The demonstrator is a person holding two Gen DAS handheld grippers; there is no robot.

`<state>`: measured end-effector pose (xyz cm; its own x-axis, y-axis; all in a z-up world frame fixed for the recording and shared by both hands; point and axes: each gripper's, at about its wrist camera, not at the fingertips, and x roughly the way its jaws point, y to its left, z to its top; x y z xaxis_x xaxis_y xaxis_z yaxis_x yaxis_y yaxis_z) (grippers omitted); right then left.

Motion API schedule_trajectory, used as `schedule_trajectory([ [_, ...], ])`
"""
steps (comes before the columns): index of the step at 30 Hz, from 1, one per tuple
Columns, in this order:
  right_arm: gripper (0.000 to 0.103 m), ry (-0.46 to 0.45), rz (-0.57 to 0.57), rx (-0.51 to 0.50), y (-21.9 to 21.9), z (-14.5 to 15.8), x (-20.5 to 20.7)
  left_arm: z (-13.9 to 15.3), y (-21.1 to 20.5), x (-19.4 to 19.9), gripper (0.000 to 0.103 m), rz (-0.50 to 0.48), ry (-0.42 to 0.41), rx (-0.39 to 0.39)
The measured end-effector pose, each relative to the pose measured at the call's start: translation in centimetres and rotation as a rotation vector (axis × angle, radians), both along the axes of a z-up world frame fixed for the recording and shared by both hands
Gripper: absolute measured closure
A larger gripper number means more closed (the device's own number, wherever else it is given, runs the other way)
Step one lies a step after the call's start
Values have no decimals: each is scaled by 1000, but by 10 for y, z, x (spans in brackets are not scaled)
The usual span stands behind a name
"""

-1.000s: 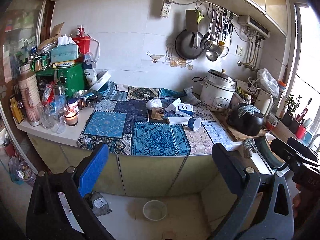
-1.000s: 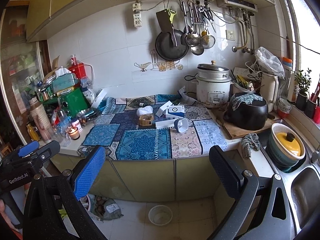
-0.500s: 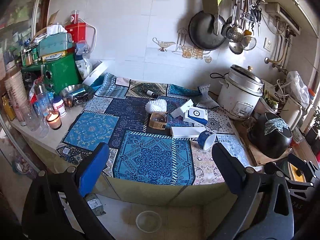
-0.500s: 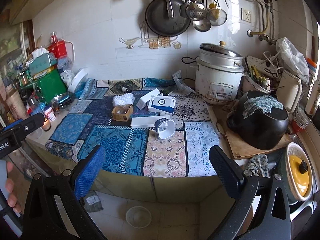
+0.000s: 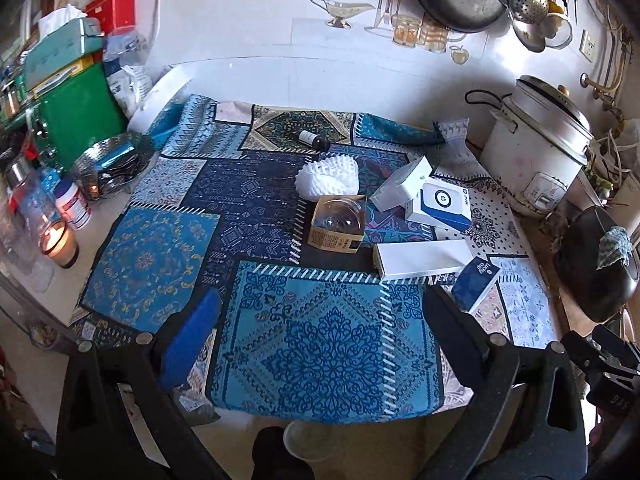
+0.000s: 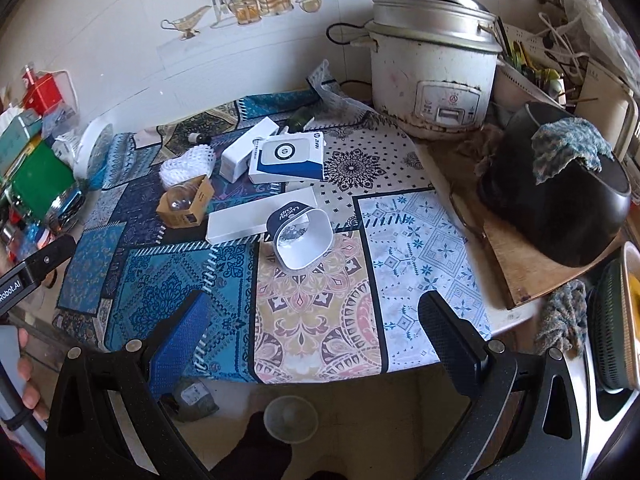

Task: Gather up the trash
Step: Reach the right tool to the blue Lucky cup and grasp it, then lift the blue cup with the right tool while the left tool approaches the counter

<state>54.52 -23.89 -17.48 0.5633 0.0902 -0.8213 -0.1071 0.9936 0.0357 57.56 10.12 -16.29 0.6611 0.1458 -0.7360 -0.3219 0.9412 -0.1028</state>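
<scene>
Trash lies on the patterned cloth (image 5: 320, 320) on the counter: a tipped blue paper cup (image 5: 476, 284) (image 6: 300, 236), a long white box (image 5: 420, 258) (image 6: 256, 218), a brown light-bulb box (image 5: 338, 224) (image 6: 186, 200), a blue and white box (image 5: 440, 204) (image 6: 286, 156), a slim white box (image 5: 400, 184) (image 6: 248, 148), white foam netting (image 5: 326, 178) (image 6: 186, 164) and a small dark bottle (image 5: 314, 139). My left gripper (image 5: 316, 324) is open and empty over the cloth's front. My right gripper (image 6: 316, 320) is open and empty in front of the cup.
A rice cooker (image 6: 432, 64) and a black pot (image 6: 560, 208) on a wooden board stand at the right. A lit candle (image 5: 58, 242), jars, a steel bowl (image 5: 110, 164) and a green box (image 5: 74, 116) crowd the left. A clear cup (image 6: 290, 418) lies on the floor below.
Both grippers have moved forward and closer to the counter, tilting down over the cloth. The trash items have not moved. Both stay open.
</scene>
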Motion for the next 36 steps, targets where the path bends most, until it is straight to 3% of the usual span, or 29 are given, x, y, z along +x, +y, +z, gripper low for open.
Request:
schedule_trajectory([
  [7, 0, 95, -116, 13, 16, -29, 49, -30, 40, 84, 26, -150, 94, -85],
  [12, 1, 151, -206, 32, 22, -49, 74, -52, 51, 131, 53, -263, 161, -149],
  [14, 1, 152, -237, 29, 23, -52, 80, -60, 52, 146, 58, -311, 183, -192],
  [23, 2, 171, -347, 64, 26, -70, 98, -90, 54, 198, 58, -389, 280, -182],
  [30, 6, 178, -365, 74, 25, -77, 106, -101, 49, 208, 54, -422, 309, -153],
  [32, 9, 188, -364, 84, 25, -82, 108, -101, 49, 210, 54, -427, 302, -149],
  [36, 25, 218, -354, 96, 26, -93, 113, -101, 48, 211, 54, -442, 284, -151],
])
